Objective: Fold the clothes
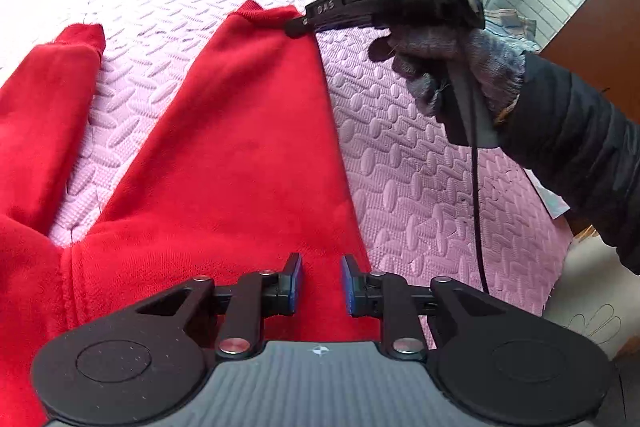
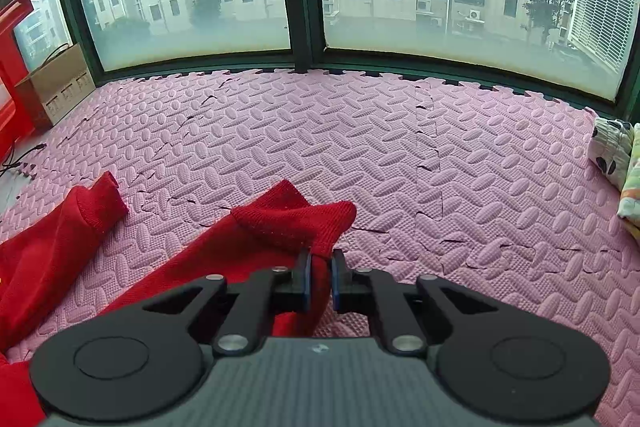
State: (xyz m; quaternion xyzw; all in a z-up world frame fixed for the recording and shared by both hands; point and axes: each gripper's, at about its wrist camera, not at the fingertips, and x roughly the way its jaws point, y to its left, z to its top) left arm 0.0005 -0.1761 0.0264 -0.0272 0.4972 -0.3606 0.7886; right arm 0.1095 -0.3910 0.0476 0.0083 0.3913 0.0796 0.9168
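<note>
Red fleece garment [image 1: 224, 155] lies spread on the pink foam floor mat [image 1: 420, 187], two long limbs — trouser legs or sleeves, I cannot tell which — running away from me toward the window.

Left limb [image 1: 44, 99]: flat on the mat, cuff far out, untouched by either tool.

Left hand-held gripper [image 1: 320, 283]: hovering over the near, wide part of the right limb. Jaws stand a little apart with red cloth seen through the gap; the pads do not appear to press on anything, so I read it as released.

Right limb: long axis runs from my left hand-held gripper out to the cuff [image 2: 296, 215], up and slightly right in the left wrist view.

Right hand-held gripper [image 2: 320, 277]: clenched on a pinch of fabric just behind that ribbed cuff, at the limb's right edge. Gloved hand [image 1: 452, 67] and dark sleeve [image 1: 580, 155] behind it.

Judgement: the coming fold turns on this axis — the right hand owns the far end, the left is nearer the near end. Bringing the cuff back along the limb toward the left tool looks the natural move; the left should pin or grasp first.
</note>
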